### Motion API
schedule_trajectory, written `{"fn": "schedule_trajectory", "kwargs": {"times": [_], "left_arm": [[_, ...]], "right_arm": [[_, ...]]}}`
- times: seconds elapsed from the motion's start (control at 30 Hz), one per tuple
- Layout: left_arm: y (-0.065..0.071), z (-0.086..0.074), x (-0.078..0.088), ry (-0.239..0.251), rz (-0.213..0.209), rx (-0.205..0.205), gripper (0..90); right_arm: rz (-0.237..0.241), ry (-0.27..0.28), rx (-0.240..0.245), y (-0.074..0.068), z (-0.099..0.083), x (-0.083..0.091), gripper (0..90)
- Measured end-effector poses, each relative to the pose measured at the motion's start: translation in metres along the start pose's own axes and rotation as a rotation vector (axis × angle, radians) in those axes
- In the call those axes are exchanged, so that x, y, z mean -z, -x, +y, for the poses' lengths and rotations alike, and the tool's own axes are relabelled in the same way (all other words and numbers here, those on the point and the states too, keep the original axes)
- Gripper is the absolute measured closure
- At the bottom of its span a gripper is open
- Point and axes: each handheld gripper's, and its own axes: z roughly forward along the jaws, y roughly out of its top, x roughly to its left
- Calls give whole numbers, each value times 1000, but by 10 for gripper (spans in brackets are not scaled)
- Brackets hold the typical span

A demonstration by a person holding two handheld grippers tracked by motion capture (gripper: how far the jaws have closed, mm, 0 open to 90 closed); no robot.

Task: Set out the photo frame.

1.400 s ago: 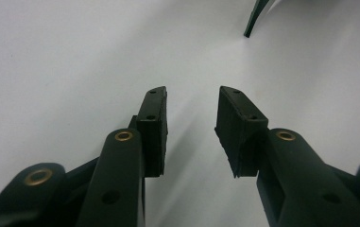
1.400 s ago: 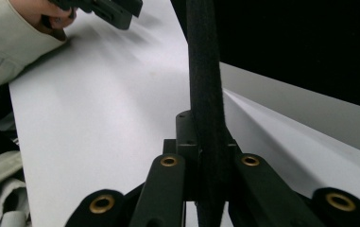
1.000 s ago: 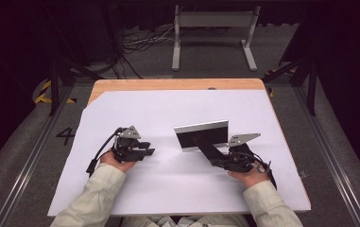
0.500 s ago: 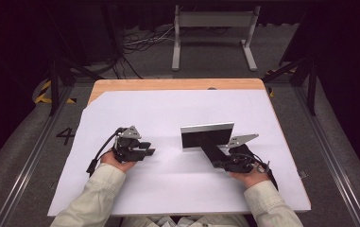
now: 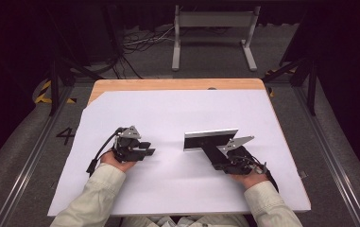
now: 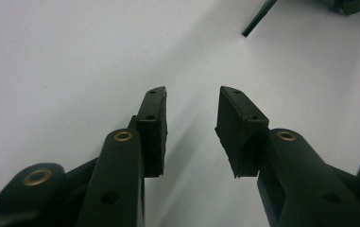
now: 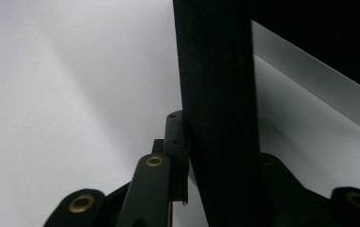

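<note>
A dark panel (image 5: 210,140) with a silver top edge stands on the white sheet right of the middle. A black bar (image 5: 211,152) runs from it back toward my right gripper (image 5: 218,159). In the right gripper view the bar (image 7: 215,94) rises between the jaws, and the one pad in sight (image 7: 175,137) lies against its side. These jaws have just been opening a little, with the bar still between them. The silver edge (image 7: 310,80) slants behind. My left gripper (image 5: 150,151) rests at the left, open (image 6: 192,109), with only the sheet between its pads.
The white sheet (image 5: 177,113) covers nearly the whole wooden table (image 5: 168,84). Beyond the far edge stand a grey metal frame (image 5: 213,21) and loose cables (image 5: 140,42) on the floor. The panel's corner (image 6: 258,21) shows far off in the left gripper view.
The panel and the right gripper have shifted slightly right, and the panel's tilted top edge now sits closer to level. The left gripper has not moved.
</note>
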Motion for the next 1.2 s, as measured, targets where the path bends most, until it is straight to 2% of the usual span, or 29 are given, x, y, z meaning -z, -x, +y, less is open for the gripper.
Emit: {"fn": "schedule_trajectory", "kwargs": {"times": [0.1, 0.17, 0.23, 0.37, 0.8, 0.9, 1.1, 1.2], "left_arm": [[0, 0, 0, -1, -1, 0, 635], [0, 0, -1, 0, 0, 2, 634], [0, 0, -1, -1, -1, 3, 633], [0, 1, -1, 0, -2, 0, 628], [1, 3, -4, -3, -13, -4, 610], [1, 5, -7, -7, -17, -2, 582], [2, 6, -11, -14, -21, -9, 552], [2, 7, -12, -2, 4, -13, 532]], "right_arm": [[-5, 0, 6, 0, 0, 0, 747], [-6, 3, 11, 0, 0, 0, 683], [-9, 6, -8, 1, -1, 1, 645], [-14, 7, -12, 1, -1, 2, 586], [-28, 50, -23, 1, 0, 16, 550], [-24, 66, -41, 1, -1, 21, 535], [-25, 81, -44, 2, -2, 27, 514], [-32, 94, -40, 2, -2, 33, 494]]}}
